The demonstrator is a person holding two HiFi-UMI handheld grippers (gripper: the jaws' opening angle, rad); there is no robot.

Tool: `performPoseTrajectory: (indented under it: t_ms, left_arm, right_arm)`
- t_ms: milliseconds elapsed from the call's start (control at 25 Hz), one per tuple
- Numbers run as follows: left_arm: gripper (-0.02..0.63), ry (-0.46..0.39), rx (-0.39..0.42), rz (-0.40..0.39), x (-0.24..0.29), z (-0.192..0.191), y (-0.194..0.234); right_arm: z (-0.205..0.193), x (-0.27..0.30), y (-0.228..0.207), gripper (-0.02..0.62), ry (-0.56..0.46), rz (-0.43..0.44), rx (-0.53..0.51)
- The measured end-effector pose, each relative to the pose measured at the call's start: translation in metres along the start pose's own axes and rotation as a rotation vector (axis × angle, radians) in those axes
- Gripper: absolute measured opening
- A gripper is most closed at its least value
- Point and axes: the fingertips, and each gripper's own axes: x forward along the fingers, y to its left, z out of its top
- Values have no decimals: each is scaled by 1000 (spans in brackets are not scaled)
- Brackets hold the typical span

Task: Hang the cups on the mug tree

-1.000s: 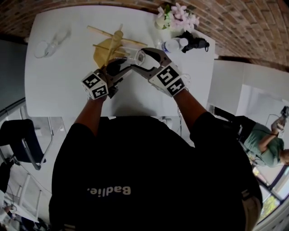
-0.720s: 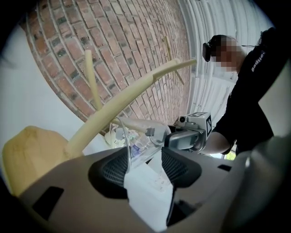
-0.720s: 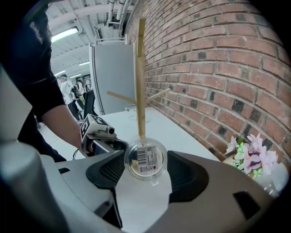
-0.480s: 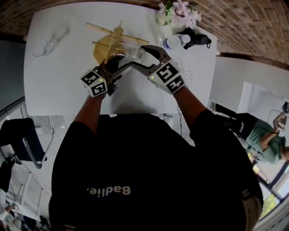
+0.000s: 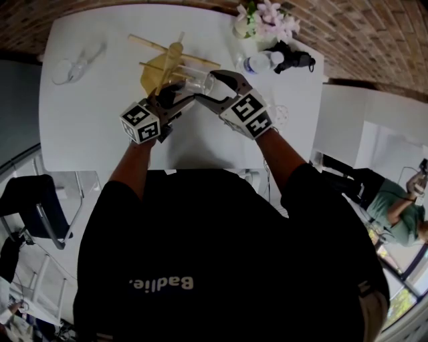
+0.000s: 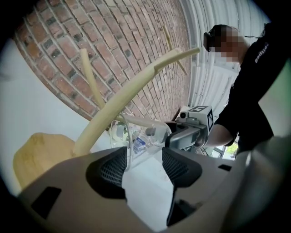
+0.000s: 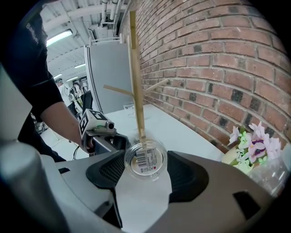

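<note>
A white rectangular surface (image 5: pixel 87 127) stood against a red brick wall (image 5: pixel 361 33). At its far right corner sat a bunch of pink and white flowers (image 5: pixel 267 19) in a pale pot. Just beside the flowers lay a clear plastic water bottle (image 5: pixel 259 63) with a blue label, and a black bundled object (image 5: pixel 291 60) touched it. A black chair with a metal frame (image 5: pixel 30 207) stood at the near left, off the surface. Far right, a person in a green top (image 5: pixel 394 214) sat on the floor.
</note>
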Motion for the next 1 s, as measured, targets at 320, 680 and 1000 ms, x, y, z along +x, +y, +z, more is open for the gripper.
performPoseTrajectory:
  t_ms: [320, 680, 1000]
  left_arm:
    - [235, 35, 27, 18, -1, -3, 2]
    - [242, 23, 4, 29, -6, -2, 3]
    - [252, 16, -14, 57, -15, 1, 5]
  right_arm:
    - [-5, 3, 1, 305, 10, 0, 6]
    - [-6, 4, 2, 307, 5, -2, 23]
    - [-2, 3, 0, 307, -9, -4, 27]
